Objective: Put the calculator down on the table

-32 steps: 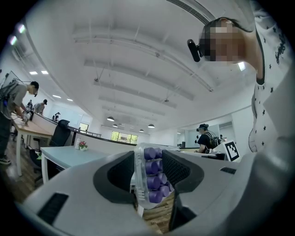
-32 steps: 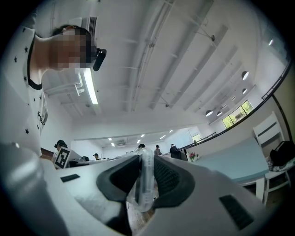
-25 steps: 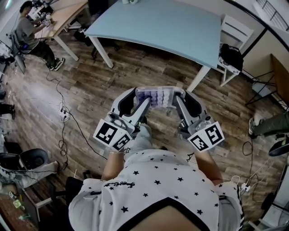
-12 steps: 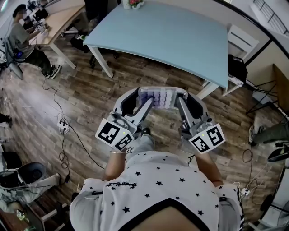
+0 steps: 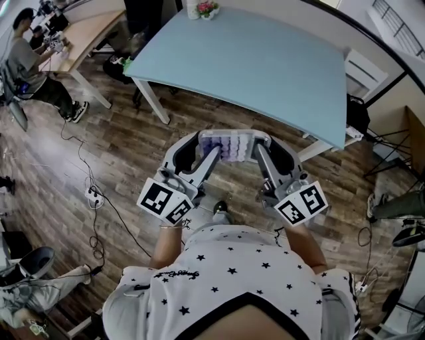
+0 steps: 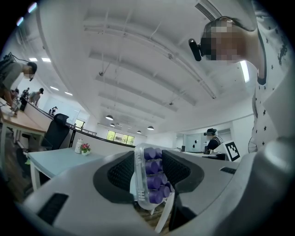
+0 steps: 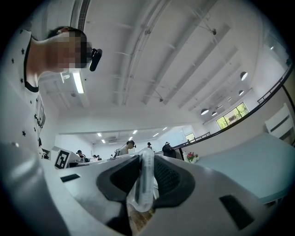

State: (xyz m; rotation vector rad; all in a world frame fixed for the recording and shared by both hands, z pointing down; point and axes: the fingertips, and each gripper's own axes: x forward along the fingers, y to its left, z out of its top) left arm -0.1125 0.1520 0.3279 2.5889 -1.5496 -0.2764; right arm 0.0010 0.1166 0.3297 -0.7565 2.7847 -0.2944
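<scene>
The calculator (image 5: 232,143), a clear case with purple keys, hangs in the air over the wooden floor, held level between both grippers. My left gripper (image 5: 205,142) is shut on its left end. My right gripper (image 5: 260,142) is shut on its right end. In the left gripper view the calculator (image 6: 150,177) stands on edge between the black pads of the left gripper (image 6: 147,171), keys facing right. In the right gripper view its thin edge (image 7: 144,184) is pinched in the right gripper (image 7: 144,177). The light blue table (image 5: 265,53) lies just ahead of the calculator.
A small vase of flowers (image 5: 199,8) stands at the table's far edge. A white chair (image 5: 364,65) and a black bag (image 5: 358,113) are at the table's right end. Cables and a power strip (image 5: 91,196) lie on the floor at left. A person (image 5: 30,63) sits at a wooden desk.
Both grippers have carried the calculator toward the blue table, which now sits closer and larger in the head view. The grip of both has stayed the same.
</scene>
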